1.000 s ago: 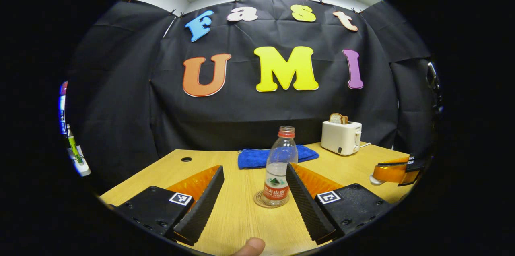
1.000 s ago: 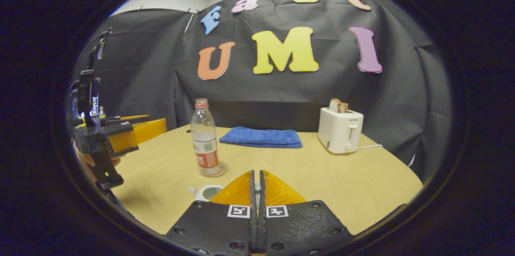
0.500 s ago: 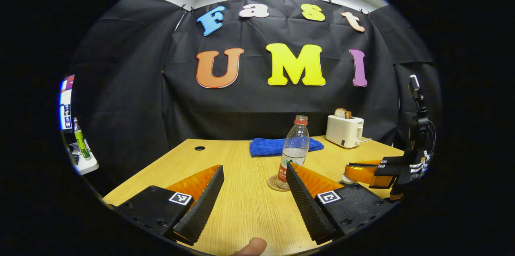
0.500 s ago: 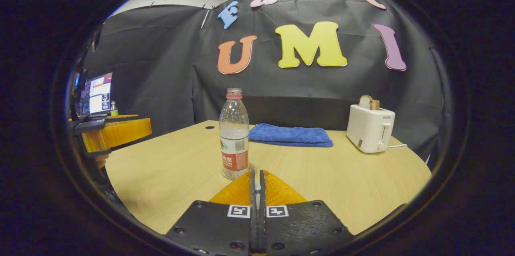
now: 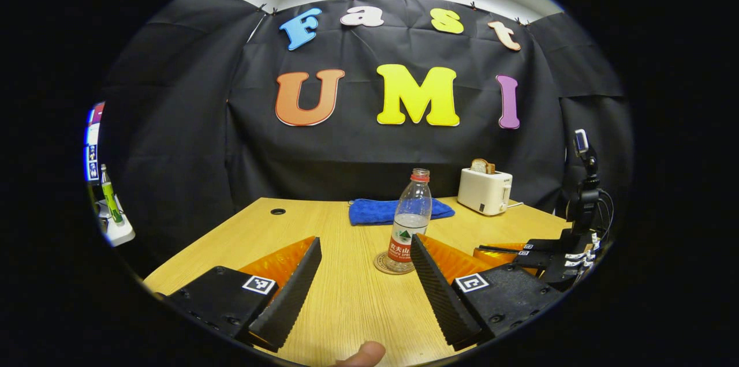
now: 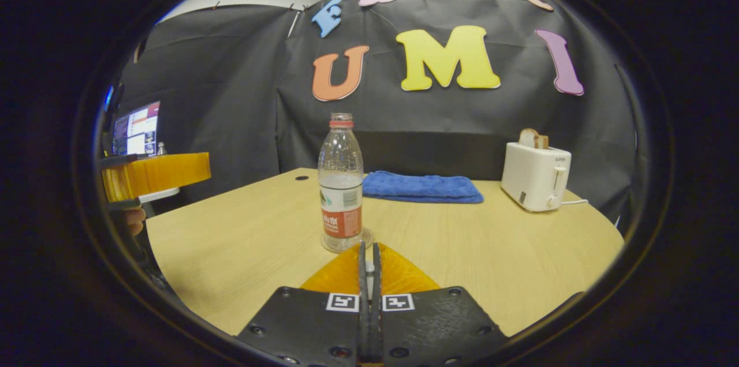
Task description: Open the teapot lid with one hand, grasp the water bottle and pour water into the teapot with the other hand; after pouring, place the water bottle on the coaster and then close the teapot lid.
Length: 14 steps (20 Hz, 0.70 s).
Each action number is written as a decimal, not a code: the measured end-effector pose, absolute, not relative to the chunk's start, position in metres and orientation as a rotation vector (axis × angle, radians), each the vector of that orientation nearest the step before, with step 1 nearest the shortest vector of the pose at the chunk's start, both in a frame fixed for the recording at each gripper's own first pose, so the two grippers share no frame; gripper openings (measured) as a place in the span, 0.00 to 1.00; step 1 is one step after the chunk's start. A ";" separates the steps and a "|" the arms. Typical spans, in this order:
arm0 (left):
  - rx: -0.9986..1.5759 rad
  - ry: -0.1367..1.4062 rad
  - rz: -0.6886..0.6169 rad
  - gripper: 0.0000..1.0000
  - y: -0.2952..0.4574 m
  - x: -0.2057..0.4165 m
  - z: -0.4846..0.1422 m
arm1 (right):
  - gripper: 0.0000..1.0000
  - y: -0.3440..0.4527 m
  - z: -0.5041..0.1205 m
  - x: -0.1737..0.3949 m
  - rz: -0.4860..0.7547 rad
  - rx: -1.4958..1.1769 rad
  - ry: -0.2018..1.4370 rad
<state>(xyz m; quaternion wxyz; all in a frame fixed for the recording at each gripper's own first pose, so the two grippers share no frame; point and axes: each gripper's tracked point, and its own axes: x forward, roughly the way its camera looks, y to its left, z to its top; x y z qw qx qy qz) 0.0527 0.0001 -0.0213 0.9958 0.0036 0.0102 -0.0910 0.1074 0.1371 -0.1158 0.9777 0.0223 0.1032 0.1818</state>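
Left gripper view shows your left gripper [image 5: 361, 274] with its jaws spread wide and nothing between them, held low over the table [image 5: 346, 309]. Ahead of it and slightly toward its right finger, the water bottle [image 5: 409, 227] stands on the coaster [image 5: 385, 265], well clear of both fingers. That placement suggests the pour is finished and the bottle has been released, so the wide opening is probably a release posture. The bottle's long axis is vertical, with its capless neck pointing straight up and its base flat on the coaster. Farther to the right in the same view, your right gripper [image 5: 508, 250] hangs near the table's edge. In the right gripper view, the right gripper [image 6: 368, 263] has its jaws closed together; whether a lid sits between them cannot be told. The bottle [image 6: 341, 182] stands directly ahead of those fingers, just beyond their tips, again upright. A blue cloth [image 6: 423, 187] and a toaster [image 6: 536, 175] sit behind it and to the right, well apart from both tools.
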 end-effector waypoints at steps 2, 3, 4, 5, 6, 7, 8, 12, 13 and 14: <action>0.006 0.026 -0.180 0.97 0.000 0.053 -0.023 | 0.00 0.135 -0.118 0.110 0.364 0.046 0.208; 0.003 0.028 -0.184 0.97 0.000 0.053 -0.024 | 0.01 0.136 -0.119 0.108 0.363 0.046 0.208; 0.000 0.033 -0.190 0.97 -0.002 0.053 -0.025 | 0.00 0.136 -0.118 0.108 0.363 0.047 0.208; -0.002 0.038 -0.194 0.97 -0.004 0.054 -0.027 | 0.00 0.135 -0.119 0.107 0.363 0.047 0.208; -0.001 0.040 -0.194 0.97 -0.004 0.055 -0.028 | 0.01 0.135 -0.120 0.107 0.363 0.046 0.208; 0.003 0.045 -0.193 0.97 -0.004 0.055 -0.030 | 0.01 0.136 -0.120 0.106 0.363 0.046 0.210; 0.006 0.048 -0.191 0.97 -0.004 0.056 -0.031 | 0.01 0.138 -0.121 0.104 0.374 0.050 0.211; 0.011 0.051 -0.199 0.97 -0.006 0.053 -0.030 | 0.19 0.135 -0.113 0.100 0.367 0.050 0.181; 0.012 0.049 -0.199 0.97 -0.007 0.053 -0.029 | 0.32 0.132 -0.110 0.100 0.357 0.053 0.173; 0.014 0.047 -0.199 0.97 -0.008 0.053 -0.029 | 0.46 0.129 -0.104 0.099 0.345 0.057 0.163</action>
